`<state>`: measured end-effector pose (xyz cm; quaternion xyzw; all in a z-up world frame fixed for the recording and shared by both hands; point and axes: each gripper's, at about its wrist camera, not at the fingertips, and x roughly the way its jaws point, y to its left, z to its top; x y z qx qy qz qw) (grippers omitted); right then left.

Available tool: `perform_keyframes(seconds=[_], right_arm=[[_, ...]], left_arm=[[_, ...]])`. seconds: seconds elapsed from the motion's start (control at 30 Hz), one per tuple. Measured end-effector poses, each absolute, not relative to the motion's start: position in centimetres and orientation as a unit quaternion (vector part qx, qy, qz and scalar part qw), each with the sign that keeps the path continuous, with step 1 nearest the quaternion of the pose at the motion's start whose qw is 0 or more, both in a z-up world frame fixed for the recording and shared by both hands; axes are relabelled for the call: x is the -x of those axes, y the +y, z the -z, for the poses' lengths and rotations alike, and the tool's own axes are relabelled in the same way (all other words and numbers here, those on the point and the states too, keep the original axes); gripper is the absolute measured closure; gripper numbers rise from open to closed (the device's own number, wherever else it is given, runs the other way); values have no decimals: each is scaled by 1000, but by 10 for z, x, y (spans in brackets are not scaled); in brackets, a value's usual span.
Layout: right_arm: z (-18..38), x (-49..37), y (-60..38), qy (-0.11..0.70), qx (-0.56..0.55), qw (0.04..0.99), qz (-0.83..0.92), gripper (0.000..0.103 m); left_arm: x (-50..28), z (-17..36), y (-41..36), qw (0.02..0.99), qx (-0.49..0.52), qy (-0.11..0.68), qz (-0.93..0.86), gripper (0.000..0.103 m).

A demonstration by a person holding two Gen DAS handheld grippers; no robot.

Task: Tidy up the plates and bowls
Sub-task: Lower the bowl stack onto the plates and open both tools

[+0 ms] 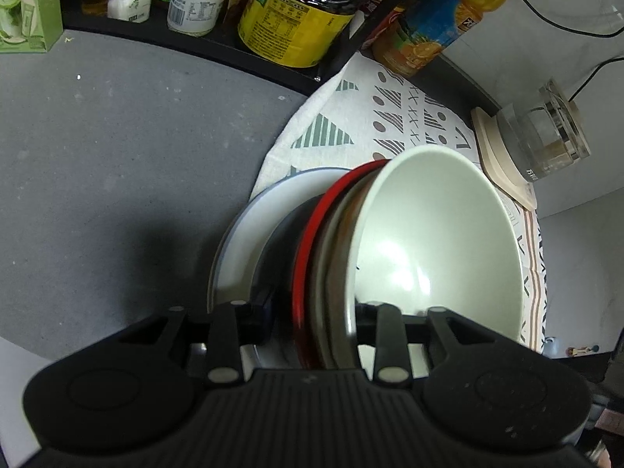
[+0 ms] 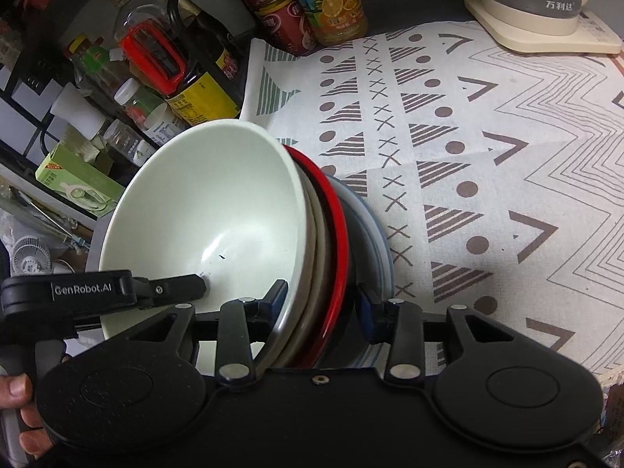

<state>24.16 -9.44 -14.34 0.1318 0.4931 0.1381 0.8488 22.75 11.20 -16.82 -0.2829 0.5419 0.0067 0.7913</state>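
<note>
A nested stack of dishes is held tilted on edge between both grippers: a pale green bowl (image 1: pixel 436 241) innermost, a beige bowl (image 1: pixel 335 257), a red bowl (image 1: pixel 312 241), then a white plate with a blue rim (image 1: pixel 238 241). My left gripper (image 1: pixel 312 316) is shut across the stack's rims, one finger inside the green bowl. My right gripper (image 2: pixel 323 300) is shut on the same stack from the other side; the green bowl (image 2: pixel 210 202) and the red bowl (image 2: pixel 339 226) show there. The left gripper's finger (image 2: pixel 175 286) reaches into the bowl.
A patterned cloth (image 2: pixel 487 156) covers the right of the grey counter (image 1: pixel 117 156). A black rack (image 1: pixel 202 39) with bottles and jars runs along the back. An orange juice bottle (image 2: pixel 331 4) and a glass kettle on a cream base (image 2: pixel 538 11) stand behind.
</note>
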Motion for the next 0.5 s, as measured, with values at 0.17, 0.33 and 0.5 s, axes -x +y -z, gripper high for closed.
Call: perform_keyframes(seconds=[0.17, 0.33, 0.5], right_arm=[[126, -230, -97, 464, -133, 864, -141, 39], [101, -206, -113, 420, -125, 890, -128, 19], [80, -174, -134, 383, -113, 912, -95, 1]], left_arm=[[-219, 150, 110, 812, 261, 522, -26, 29], [-199, 128, 105, 836, 237, 493, -40, 21], [-176, 109, 89, 851, 205, 482, -37, 21]])
